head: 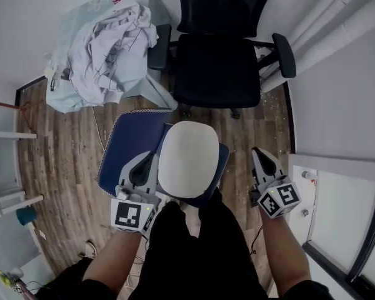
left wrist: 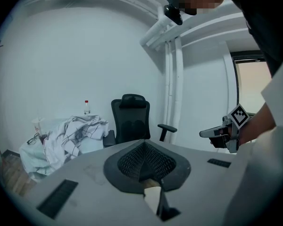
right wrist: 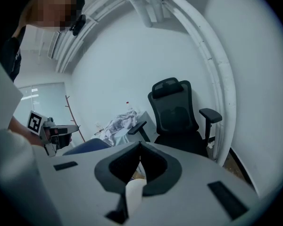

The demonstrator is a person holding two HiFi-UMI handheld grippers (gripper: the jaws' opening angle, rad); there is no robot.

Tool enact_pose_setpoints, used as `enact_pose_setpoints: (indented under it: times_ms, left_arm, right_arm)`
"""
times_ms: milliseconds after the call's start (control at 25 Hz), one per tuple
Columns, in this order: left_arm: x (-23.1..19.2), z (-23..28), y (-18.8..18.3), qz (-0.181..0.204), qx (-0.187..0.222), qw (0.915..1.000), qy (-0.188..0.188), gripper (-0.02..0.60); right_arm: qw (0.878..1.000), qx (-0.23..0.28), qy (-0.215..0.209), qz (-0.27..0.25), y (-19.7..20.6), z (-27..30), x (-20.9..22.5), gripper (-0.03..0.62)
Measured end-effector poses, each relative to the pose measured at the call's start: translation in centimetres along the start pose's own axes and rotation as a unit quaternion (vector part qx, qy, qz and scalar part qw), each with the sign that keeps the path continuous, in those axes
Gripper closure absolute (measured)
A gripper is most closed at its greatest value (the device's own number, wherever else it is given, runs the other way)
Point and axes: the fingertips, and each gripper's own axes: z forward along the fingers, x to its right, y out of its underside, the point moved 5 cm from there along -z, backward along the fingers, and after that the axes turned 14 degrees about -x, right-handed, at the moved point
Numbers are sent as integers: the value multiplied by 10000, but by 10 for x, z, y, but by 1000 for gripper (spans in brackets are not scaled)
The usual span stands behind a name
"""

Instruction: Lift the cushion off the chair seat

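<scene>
Only the head view shows the white oval cushion (head: 189, 158): it lies on the blue chair seat (head: 128, 149), towards that seat's right edge. There the left hand-held gripper (head: 151, 161) sits over the seat just beside the cushion's left rim; whether it touches, I cannot tell. The right hand-held gripper (head: 260, 158) is over the floor (head: 69, 167), apart from the seat. Each gripper's own view shows its jaws closed, nothing between them, pointing towards a black office chair (left wrist: 129, 121). The right gripper view catches only a sliver of the blue seat. The person's legs cut off the seat's near edge
</scene>
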Motion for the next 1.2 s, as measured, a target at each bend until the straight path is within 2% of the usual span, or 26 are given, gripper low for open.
enact_pose_setpoints:
  times_ms: [280,400,520,720,1040,1200]
  left_arm:
    - [-2,52,30,-79,11,9999,-127,577]
    - [2,71,55,-407,-216,9988,-171,577]
    - [2,92,80,-321,-350,9987,-183,577]
    - [5,110,102,-334,-296,9985,-303,577]
    - [3,135,134,-438,-470,9976,-246,577]
    - [2,156,149,-283,-461,9983,-223,577]
  right_arm:
    - [9992,-207,-240,-238,18,55,38,583]
    - [9983,-350,-393,-262,37,79,47,583]
    - [9970,-478,-523,-299,63,107,53,583]
    - [9956,-606,-660,-291,89,140,62,583]
    - [9957,-679,-536,-320,112,171,75,583]
    - [9950,-780,-550,-310,129,188,89,582]
